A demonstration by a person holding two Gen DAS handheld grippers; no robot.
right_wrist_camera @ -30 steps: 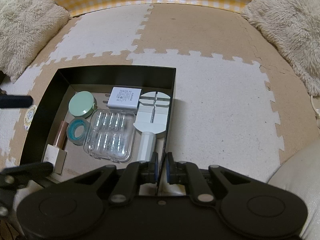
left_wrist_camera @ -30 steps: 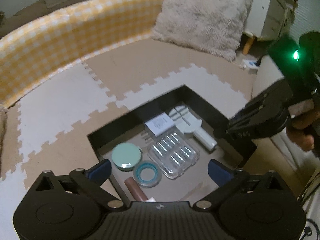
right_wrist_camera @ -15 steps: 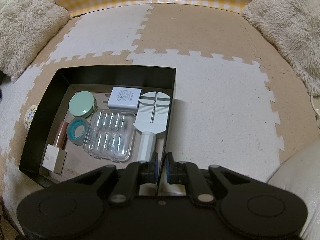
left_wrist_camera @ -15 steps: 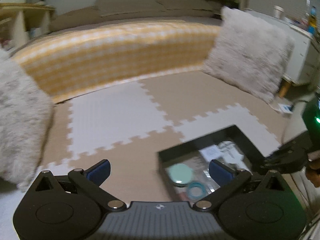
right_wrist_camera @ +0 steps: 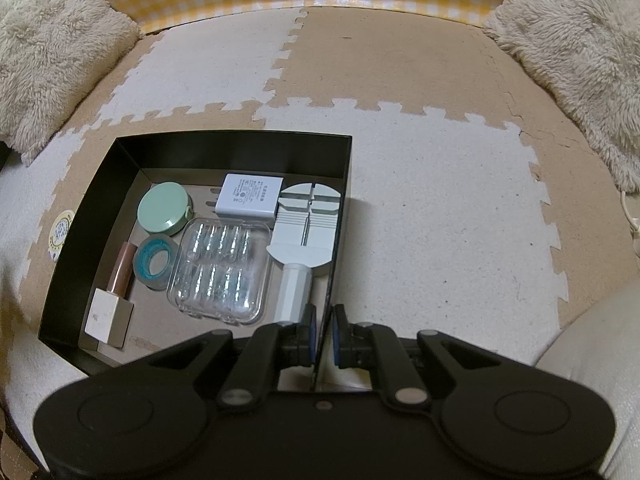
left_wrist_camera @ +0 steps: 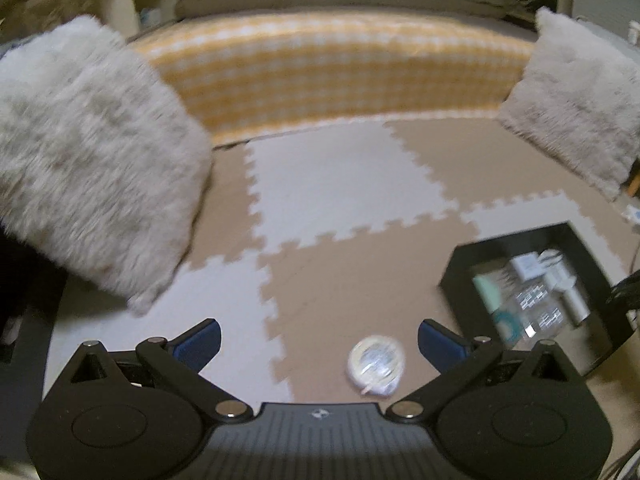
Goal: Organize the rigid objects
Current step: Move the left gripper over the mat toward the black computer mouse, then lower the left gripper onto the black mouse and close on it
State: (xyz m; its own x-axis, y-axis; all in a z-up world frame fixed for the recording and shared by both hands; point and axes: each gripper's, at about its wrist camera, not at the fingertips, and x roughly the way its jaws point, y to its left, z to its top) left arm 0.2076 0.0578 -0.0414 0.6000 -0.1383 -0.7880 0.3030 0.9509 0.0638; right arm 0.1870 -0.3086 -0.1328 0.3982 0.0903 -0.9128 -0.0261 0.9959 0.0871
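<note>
A black box (right_wrist_camera: 232, 148) sits on the foam mat. It holds a green round case (right_wrist_camera: 164, 208), a white charger (right_wrist_camera: 248, 200), a clear plastic case (right_wrist_camera: 220, 268), a teal tape ring (right_wrist_camera: 154, 264), a brown tube with a white cap (right_wrist_camera: 120, 276) and a white watch tool (right_wrist_camera: 306, 232). My right gripper (right_wrist_camera: 323, 332) is shut on the box's thin right wall. My left gripper (left_wrist_camera: 320, 338) is open above the mat, left of the box (left_wrist_camera: 516, 236). A round white packet (left_wrist_camera: 376, 364) lies on the mat near its right finger; in the right wrist view the packet (right_wrist_camera: 60, 234) lies left of the box.
Fluffy grey pillows (left_wrist_camera: 88, 152) (left_wrist_camera: 580, 92) lean at the left and right of the mat. A yellow checked cushion (left_wrist_camera: 328, 76) runs along the back. A cream cushion (right_wrist_camera: 592, 360) sits at the near right. Puzzle mat tiles (right_wrist_camera: 440, 184) stretch right of the box.
My left gripper has swung left and away from the box, which slid to the right edge of its view; the round white packet came into view. The right gripper has not moved.
</note>
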